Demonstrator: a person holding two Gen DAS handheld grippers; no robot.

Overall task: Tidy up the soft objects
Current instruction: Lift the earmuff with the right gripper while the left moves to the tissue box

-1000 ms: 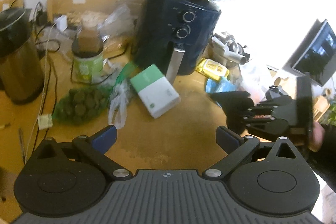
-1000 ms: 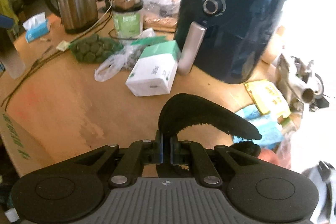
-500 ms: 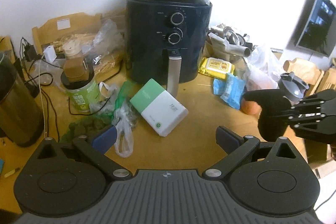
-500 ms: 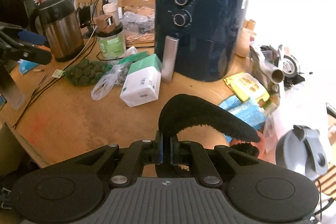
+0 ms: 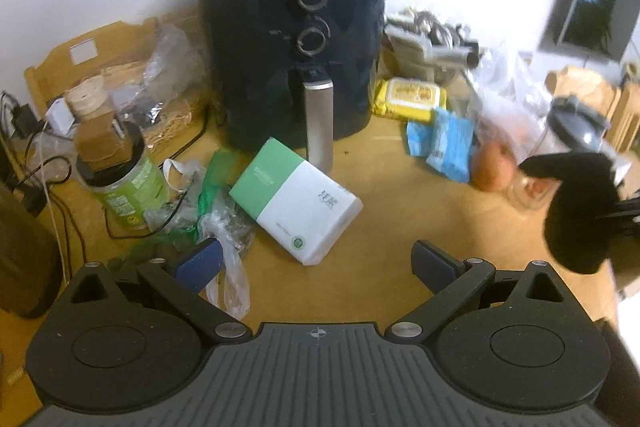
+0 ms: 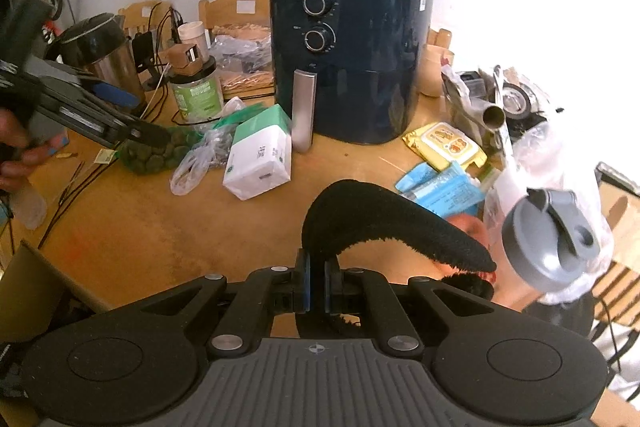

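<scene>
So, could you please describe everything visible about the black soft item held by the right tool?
The black fabric piece looks fuzzy, like terry or fleece, with a frayed lower edge. The right tool pinches one end between shut fingers; the rest arches up and droops rightward, off the wooden table. In the left view it is a dark lump at the right edge.

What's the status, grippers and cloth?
Left gripper open, empty. Right gripper shut on black cloth, held above the table. Tissue pack and bottle nearby.

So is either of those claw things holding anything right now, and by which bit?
The right gripper pinches a black fuzzy sock-like cloth near one end; the rest arches forward, free. The left gripper is open, holding nothing.
</scene>
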